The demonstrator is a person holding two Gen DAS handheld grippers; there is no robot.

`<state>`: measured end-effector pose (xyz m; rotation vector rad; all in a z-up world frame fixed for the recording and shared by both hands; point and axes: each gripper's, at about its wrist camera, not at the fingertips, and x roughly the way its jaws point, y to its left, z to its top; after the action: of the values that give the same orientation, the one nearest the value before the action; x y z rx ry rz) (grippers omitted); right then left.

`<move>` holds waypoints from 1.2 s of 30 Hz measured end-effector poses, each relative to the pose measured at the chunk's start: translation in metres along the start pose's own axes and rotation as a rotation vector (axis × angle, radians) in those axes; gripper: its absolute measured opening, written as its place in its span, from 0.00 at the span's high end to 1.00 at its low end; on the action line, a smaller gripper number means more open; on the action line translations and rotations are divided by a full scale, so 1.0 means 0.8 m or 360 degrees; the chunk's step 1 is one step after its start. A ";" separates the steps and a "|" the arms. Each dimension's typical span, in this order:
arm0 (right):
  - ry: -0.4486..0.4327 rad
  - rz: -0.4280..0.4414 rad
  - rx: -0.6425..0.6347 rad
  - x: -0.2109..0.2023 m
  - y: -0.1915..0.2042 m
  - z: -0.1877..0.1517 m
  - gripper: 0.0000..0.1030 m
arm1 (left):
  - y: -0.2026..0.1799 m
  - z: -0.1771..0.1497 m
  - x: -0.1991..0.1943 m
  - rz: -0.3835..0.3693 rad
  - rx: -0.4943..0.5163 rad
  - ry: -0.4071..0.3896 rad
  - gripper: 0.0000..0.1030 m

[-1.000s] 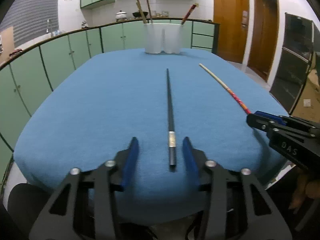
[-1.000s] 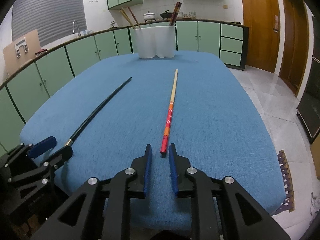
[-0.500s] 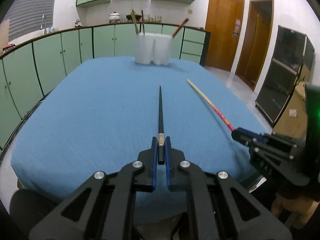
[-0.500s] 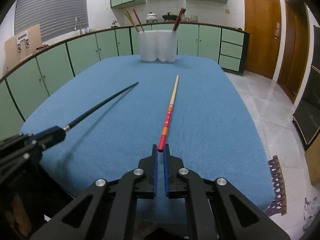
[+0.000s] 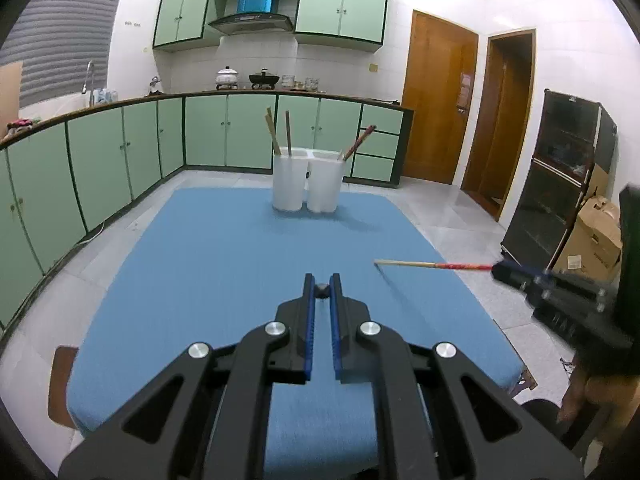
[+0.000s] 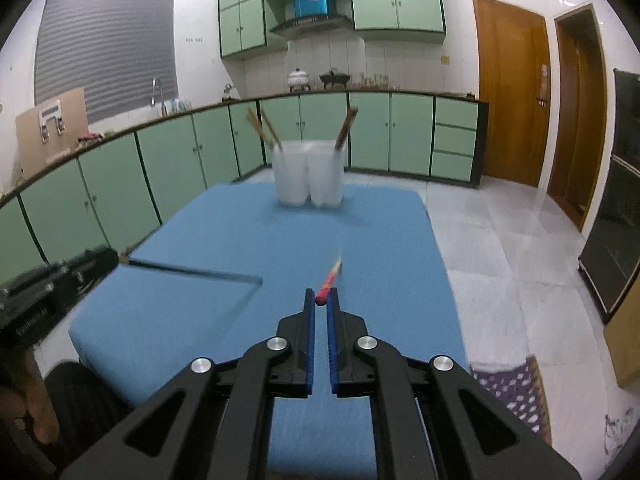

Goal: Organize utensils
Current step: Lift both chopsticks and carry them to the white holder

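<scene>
Blue pads of the left hand-held gripper [image 5: 322, 289] are closed on the thick end of a black chopstick [image 6: 192, 271]. In the left wrist view only its round butt shows between the pads. In the right wrist view the stick is blurred, but it seems to run from that hand-held gripper out over the blue cloth of the worktop [image 5: 224, 248], lifted clear of it with a shadow under it.

The right hand-held gripper [image 6: 321, 300] is closed in the same way on the red end of a red and pale chopstick [image 5: 432, 265]. This one also is in the air above the cloth, with the pale tip pointing away from the pads. The two held sticks are well apart from each other.

At the far end of the worktop stand two white holders [image 5: 308, 182], touching side by side. The left one has two brown chopsticks [image 5: 280, 134] leaning in it, the right one has reddish chopsticks [image 5: 360, 142]. Behind them runs a row of green cabinets [image 5: 208, 132], and a wooden door [image 5: 438, 104] is at the right wall. A person's hand [image 6: 34, 412] shows at the lower left edge of the right wrist view, under the left hand-held gripper.
</scene>
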<state>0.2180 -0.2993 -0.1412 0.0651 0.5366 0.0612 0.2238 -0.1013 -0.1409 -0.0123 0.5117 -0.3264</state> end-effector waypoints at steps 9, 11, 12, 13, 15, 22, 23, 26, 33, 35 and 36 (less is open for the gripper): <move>0.0037 0.0086 -0.0085 0.039 -0.015 0.098 0.95 | 0.000 0.062 0.027 -0.0037 0.0063 0.0063 0.94; 0.0049 0.0096 -0.0112 0.048 -0.014 0.115 0.95 | -0.003 0.071 0.029 -0.0042 0.0073 0.0065 0.94; 0.0057 0.0100 -0.0127 0.053 -0.013 0.124 0.95 | -0.004 0.074 0.031 -0.0044 0.0079 0.0064 0.94; 0.0065 0.0101 -0.0142 0.059 -0.014 0.133 0.95 | -0.007 0.078 0.033 -0.0048 0.0093 0.0061 0.94; 0.0083 0.0113 -0.0153 0.069 -0.015 0.144 0.95 | -0.010 0.083 0.037 -0.0060 0.0111 0.0060 0.94; 0.0169 0.0165 -0.0142 0.101 -0.023 0.183 0.95 | -0.012 0.096 0.054 -0.0093 0.0128 0.0088 0.94; 0.0177 0.0169 -0.0140 0.105 -0.025 0.186 0.95 | -0.013 0.097 0.055 -0.0099 0.0130 0.0091 0.94; 0.0200 0.0182 -0.0125 0.114 -0.033 0.192 0.95 | -0.013 0.106 0.060 -0.0114 0.0124 0.0098 0.94; 0.0227 0.0198 -0.0118 0.118 -0.038 0.210 0.95 | -0.007 0.132 0.068 -0.0178 0.0095 0.0113 0.94; 0.0221 0.0204 -0.0116 0.113 -0.037 0.214 0.95 | -0.005 0.143 0.067 -0.0187 0.0095 0.0096 0.94; 0.0220 0.0206 -0.0115 0.112 -0.038 0.217 0.95 | -0.004 0.148 0.067 -0.0192 0.0098 0.0091 0.94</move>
<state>0.3847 -0.3305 -0.0402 0.0251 0.6674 0.2125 0.3239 -0.1289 -0.0627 0.0259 0.5586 -0.4613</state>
